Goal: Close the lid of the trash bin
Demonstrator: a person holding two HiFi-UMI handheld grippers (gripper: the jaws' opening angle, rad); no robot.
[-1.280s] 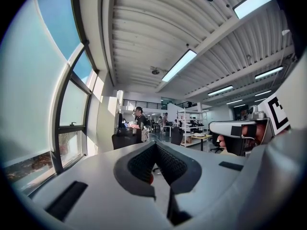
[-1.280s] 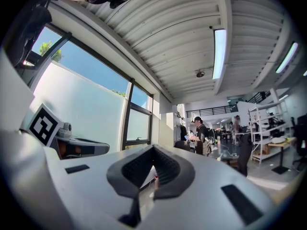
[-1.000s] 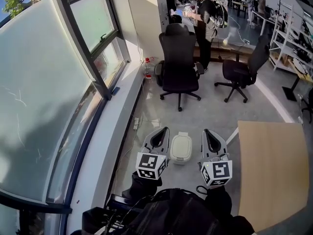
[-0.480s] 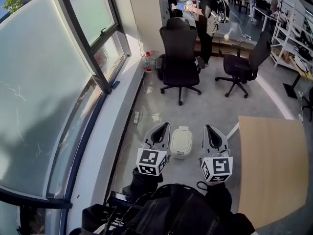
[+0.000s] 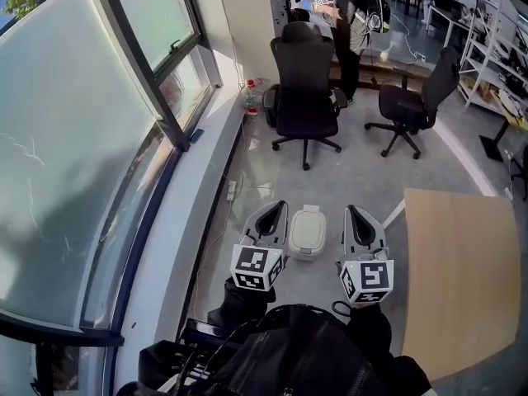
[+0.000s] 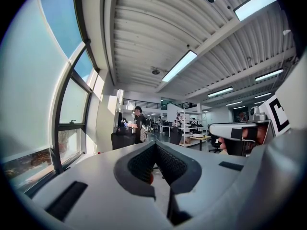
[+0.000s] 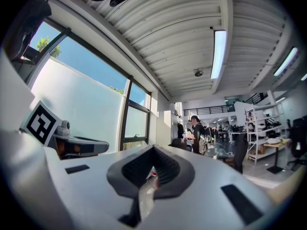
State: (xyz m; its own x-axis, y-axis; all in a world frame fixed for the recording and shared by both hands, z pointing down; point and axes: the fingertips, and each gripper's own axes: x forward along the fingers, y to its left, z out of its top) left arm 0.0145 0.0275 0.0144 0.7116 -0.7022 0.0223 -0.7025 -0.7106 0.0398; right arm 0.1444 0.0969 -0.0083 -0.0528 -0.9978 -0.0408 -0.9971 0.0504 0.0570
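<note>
A small white trash bin (image 5: pixel 307 232) stands on the grey floor with its lid lying flat on top. In the head view it sits between my two grippers, which are held up above the floor. My left gripper (image 5: pixel 279 207) is to its left and my right gripper (image 5: pixel 352 211) to its right; both are shut and hold nothing. The left gripper view shows its jaws (image 6: pixel 154 145) meeting, with the right gripper (image 6: pixel 240 133) off to the side. In the right gripper view the jaws (image 7: pixel 153 148) also meet. Neither gripper view shows the bin.
A window wall and sill (image 5: pixel 177 221) run along the left. A wooden table (image 5: pixel 454 271) is at the right. Two black office chairs (image 5: pixel 304 89) (image 5: pixel 412 106) stand beyond the bin, with a person (image 5: pixel 351 15) behind them. A bottle (image 5: pixel 252 97) stands by the wall.
The bin and both grippers sit slightly higher in the head view as the view shifts. Both grippers stay shut on either side of the bin.
</note>
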